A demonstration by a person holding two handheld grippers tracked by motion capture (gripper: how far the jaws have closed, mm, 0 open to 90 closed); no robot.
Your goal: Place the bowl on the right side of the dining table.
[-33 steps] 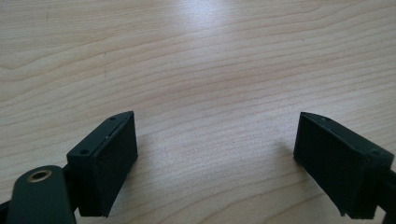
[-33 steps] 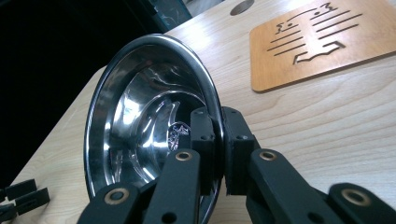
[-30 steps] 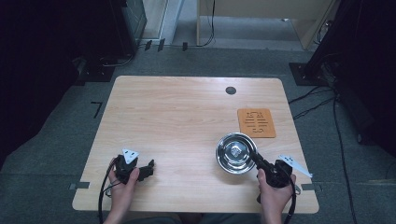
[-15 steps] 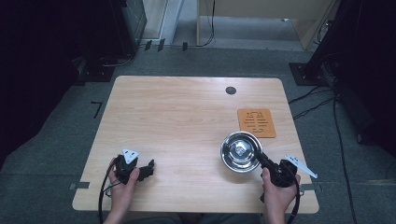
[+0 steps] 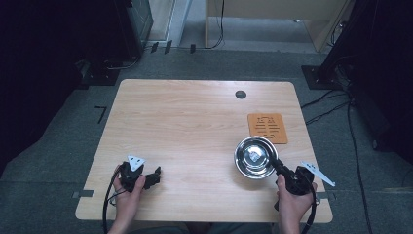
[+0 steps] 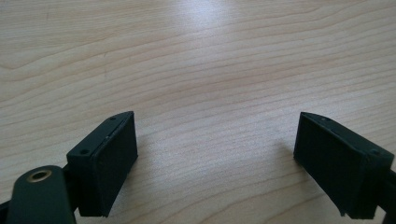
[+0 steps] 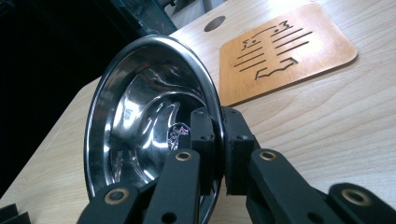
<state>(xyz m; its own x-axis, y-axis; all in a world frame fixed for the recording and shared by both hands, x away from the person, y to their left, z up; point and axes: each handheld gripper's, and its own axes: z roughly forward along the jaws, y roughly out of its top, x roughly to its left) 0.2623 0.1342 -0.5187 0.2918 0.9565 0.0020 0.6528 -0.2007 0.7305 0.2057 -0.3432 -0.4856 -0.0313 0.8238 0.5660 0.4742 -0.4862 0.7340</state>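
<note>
Your right gripper (image 5: 275, 165) is clamped on the bowl (image 5: 255, 157) rim beside the mat (image 5: 267, 128); your left gripper (image 6: 217, 163) rests wide open, empty, on the surface (image 5: 195, 126).

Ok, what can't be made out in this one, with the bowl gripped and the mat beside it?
- Bowl underside: right gripper view, hidden by its own wall; whether it rests on the table is unclear.
- Mat cut-out pattern: high view, too small to read.
- Right gripper pads: hidden behind the rim they clamp.
- Left gripper: open, body cut off by the bottom edge.
</note>
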